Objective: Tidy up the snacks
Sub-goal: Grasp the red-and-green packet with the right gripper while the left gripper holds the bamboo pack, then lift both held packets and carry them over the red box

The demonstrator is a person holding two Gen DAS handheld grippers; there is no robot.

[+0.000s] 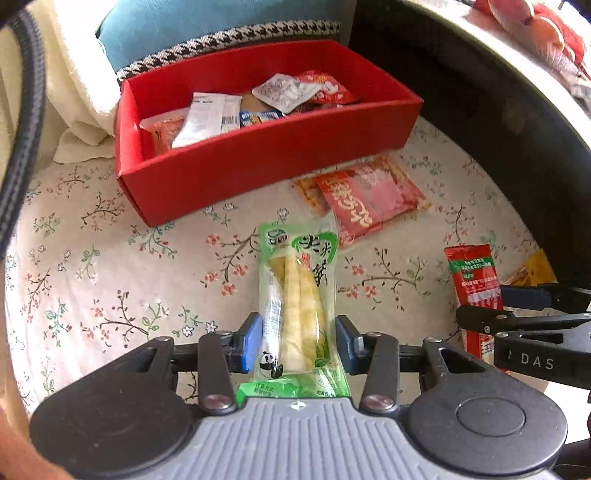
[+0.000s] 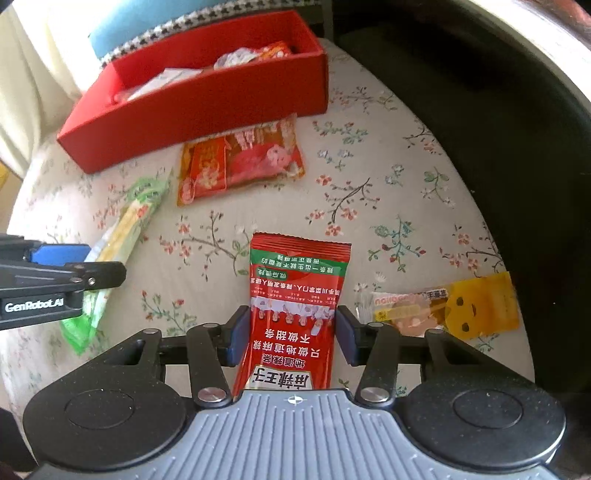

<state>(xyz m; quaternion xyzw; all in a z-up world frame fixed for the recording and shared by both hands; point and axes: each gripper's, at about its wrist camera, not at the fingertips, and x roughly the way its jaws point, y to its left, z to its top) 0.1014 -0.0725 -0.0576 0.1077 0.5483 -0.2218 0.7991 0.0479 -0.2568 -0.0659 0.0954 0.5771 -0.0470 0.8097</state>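
A red box [image 1: 258,155] with several snack packets in it stands at the far side of the floral cloth; it also shows in the right wrist view [image 2: 207,107]. My left gripper [image 1: 299,341] has its blue pads closed against the sides of a green bamboo-shoot packet [image 1: 299,291], which lies flat on the cloth. My right gripper [image 2: 291,334] has its pads closed against a red spicy-strip packet [image 2: 295,306], also flat on the cloth. That red packet shows in the left wrist view [image 1: 474,280], and the green packet in the right wrist view [image 2: 122,236].
A red and orange snack bag [image 1: 365,195] lies in front of the box, also in the right wrist view [image 2: 240,158]. A yellow packet [image 2: 461,306] lies right of my right gripper. A white towel [image 1: 85,103] and a blue cushion [image 1: 207,26] sit behind the box.
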